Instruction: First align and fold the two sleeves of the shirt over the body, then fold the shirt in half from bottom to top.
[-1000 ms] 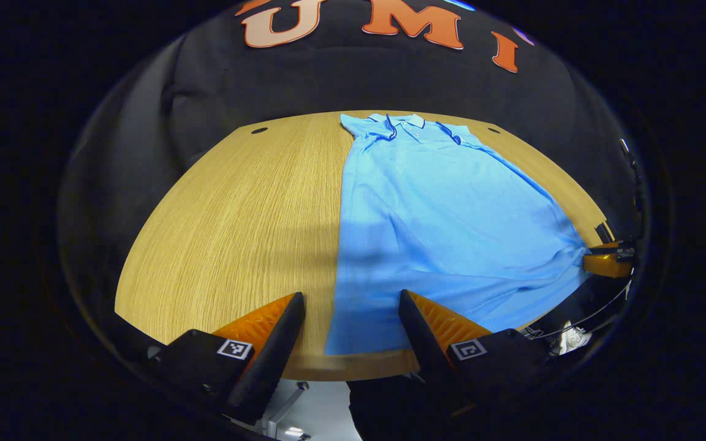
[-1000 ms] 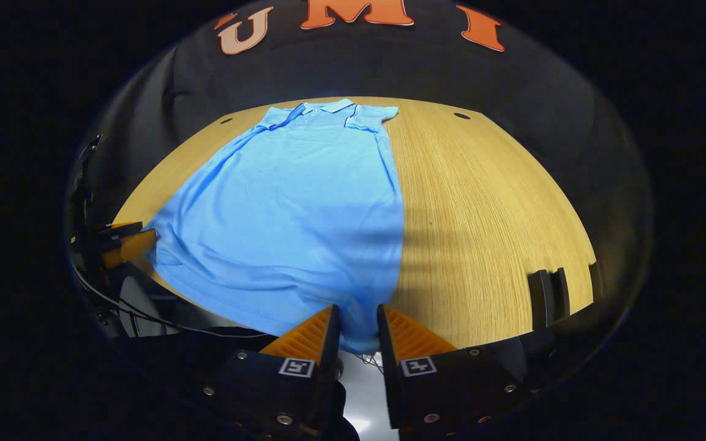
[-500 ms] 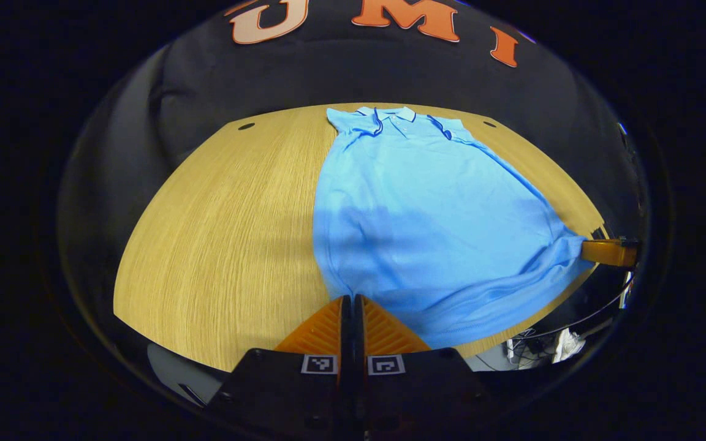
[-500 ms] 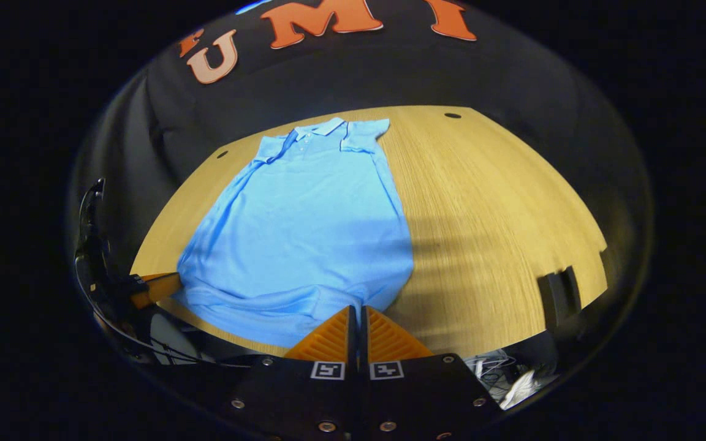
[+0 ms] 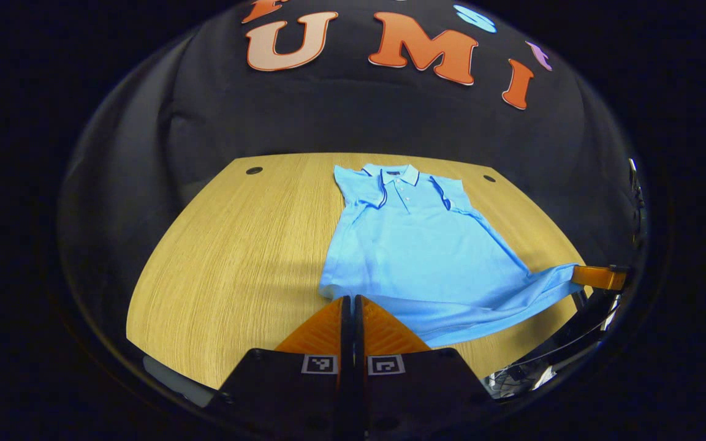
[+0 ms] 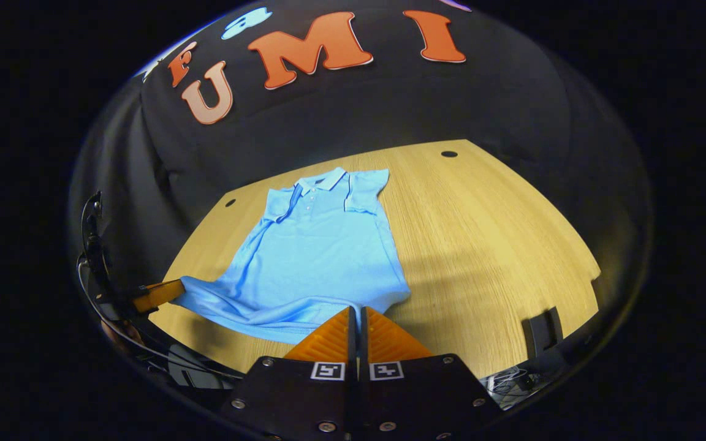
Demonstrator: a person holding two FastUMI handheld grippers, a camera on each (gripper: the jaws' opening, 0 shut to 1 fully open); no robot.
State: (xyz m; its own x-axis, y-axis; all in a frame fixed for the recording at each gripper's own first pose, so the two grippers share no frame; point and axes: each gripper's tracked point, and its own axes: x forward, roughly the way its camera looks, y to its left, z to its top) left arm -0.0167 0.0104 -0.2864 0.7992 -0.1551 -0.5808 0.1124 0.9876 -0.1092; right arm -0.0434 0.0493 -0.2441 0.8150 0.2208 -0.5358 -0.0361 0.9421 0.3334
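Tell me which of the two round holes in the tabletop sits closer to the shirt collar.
In the left gripper view, the hole on the right sits closer to the shirt collar; the other hole lies far off across bare wood.

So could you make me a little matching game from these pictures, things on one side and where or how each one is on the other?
Things:
1. shirt
2. collar
3. left gripper
4. table

Descriptions:
A. far end, near the black cloth
B. wooden, with small dark holes at the back
C. light blue, bottom hem lifted at both corners
D. closed on the near hem corner

Pairs: 1-C, 2-A, 3-D, 4-B
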